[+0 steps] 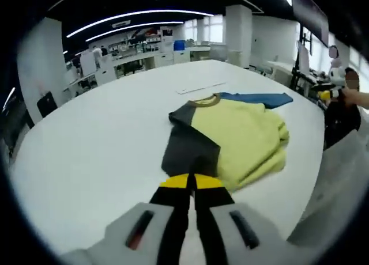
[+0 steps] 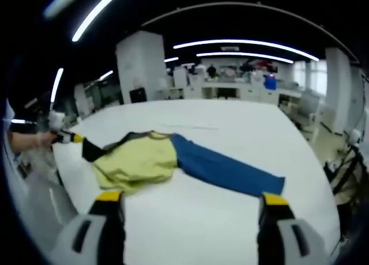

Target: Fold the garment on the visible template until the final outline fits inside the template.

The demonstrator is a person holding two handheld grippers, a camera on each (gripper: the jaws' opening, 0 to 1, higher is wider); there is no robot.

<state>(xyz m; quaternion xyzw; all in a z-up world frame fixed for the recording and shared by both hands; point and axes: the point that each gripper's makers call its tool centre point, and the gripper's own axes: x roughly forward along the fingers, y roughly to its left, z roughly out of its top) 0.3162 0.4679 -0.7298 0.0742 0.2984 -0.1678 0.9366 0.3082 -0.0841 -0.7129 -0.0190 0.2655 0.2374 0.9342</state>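
A garment lies bunched on the white table (image 1: 92, 150). It has a yellow-green body (image 1: 242, 135), a dark grey sleeve (image 1: 187, 147) and a blue sleeve (image 1: 259, 98). My left gripper (image 1: 193, 181) is shut, its yellow tips pinching the cuff end of the grey sleeve. In the right gripper view the blue sleeve (image 2: 225, 170) stretches flat to the right of the yellow-green body (image 2: 138, 158), and the left gripper (image 2: 74, 138) holds the grey sleeve (image 2: 92, 150) at the far left. My right gripper (image 2: 190, 200) is open over bare table in front of the garment, holding nothing.
A thin pale strip (image 1: 199, 87) lies on the table beyond the garment. The table's curved edge (image 1: 314, 178) runs close on the right, with a person (image 1: 346, 98) standing past it. Desks, pillars and shelving stand behind the table.
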